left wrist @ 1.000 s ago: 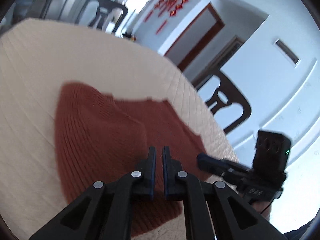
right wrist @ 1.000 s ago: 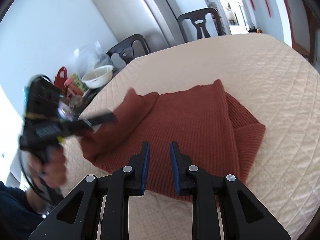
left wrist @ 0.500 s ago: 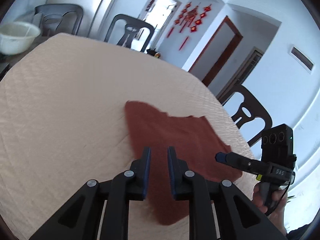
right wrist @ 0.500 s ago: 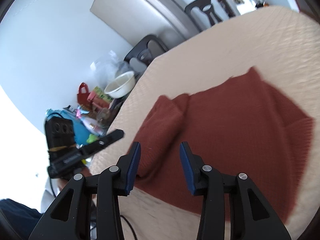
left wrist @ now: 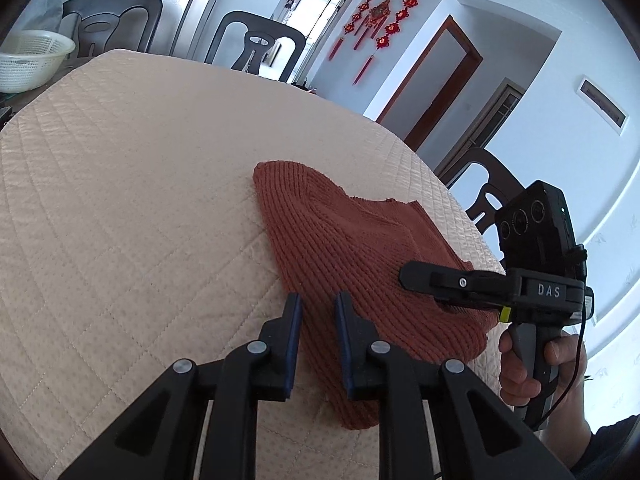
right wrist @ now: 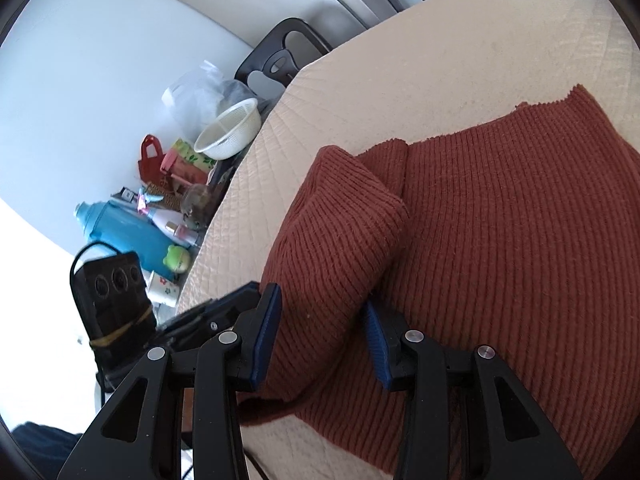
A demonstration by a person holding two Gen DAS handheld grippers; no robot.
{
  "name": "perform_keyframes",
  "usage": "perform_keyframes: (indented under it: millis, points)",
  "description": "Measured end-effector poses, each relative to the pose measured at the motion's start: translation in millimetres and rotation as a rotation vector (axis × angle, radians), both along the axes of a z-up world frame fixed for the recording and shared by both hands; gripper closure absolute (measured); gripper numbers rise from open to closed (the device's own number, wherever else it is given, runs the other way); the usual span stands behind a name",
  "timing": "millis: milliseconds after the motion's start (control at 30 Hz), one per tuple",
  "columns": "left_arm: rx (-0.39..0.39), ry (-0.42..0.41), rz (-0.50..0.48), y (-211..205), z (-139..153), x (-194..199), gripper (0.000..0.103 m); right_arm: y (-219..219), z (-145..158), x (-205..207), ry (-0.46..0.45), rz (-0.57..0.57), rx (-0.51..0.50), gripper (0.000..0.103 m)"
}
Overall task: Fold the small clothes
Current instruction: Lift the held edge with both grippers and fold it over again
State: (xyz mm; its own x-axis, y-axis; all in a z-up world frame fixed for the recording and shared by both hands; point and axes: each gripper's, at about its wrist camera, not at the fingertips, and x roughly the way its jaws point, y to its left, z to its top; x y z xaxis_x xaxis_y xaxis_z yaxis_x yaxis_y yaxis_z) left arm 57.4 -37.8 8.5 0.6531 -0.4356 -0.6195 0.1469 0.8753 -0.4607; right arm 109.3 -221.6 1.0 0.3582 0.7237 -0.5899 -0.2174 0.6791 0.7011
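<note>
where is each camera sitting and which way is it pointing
Left wrist: on the left gripper, looking along its open jaws over the rust knit sweater and quilted table cover toward the doorway; the right gripper and the hand holding it show.
Right wrist: on the right gripper, jaws open astride a sweater fold, facing the cluttered side shelf; the left gripper shows.
Shared: sweater, table cover, white basket, each other's gripper.

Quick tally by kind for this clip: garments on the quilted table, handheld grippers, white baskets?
Rust-red ribbed knit sweater: 1
Black handheld grippers: 2, left gripper and right gripper
White perforated plastic basket: 1
Total: 4
</note>
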Motion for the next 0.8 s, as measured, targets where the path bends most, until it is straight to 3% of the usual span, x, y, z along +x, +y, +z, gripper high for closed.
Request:
perform_keyframes:
  millis: [133,200,267,467,667,800]
  points:
    - [-0.008,0.004,-0.002,1,-2,0,0.081,4,0,3,-0.007,-0.003,-0.007,0.066]
    - [-0.005,0.002,-0.002,1,-2,0,0.081,4,-1,4,-0.001,-0.003,-0.010,0.083]
    - [0.001,0.002,-0.002,0,-2,0,0.081,2,0,4,-0.003,-0.007,0.005,0.086]
    - [0.021,-0.022,-0.017,-6,9,3,0.081,-18,20,0,-0.065,-0.027,0.027,0.087]
    - [0.038,-0.065,-0.084,-31,26,13,0.081,-71,47,-16,-0.144,-0.100,-0.014,0.087]
    - [0.046,-0.063,-0.142,-54,24,22,0.081,-113,41,-29,-0.127,-0.189,-0.053,0.087]
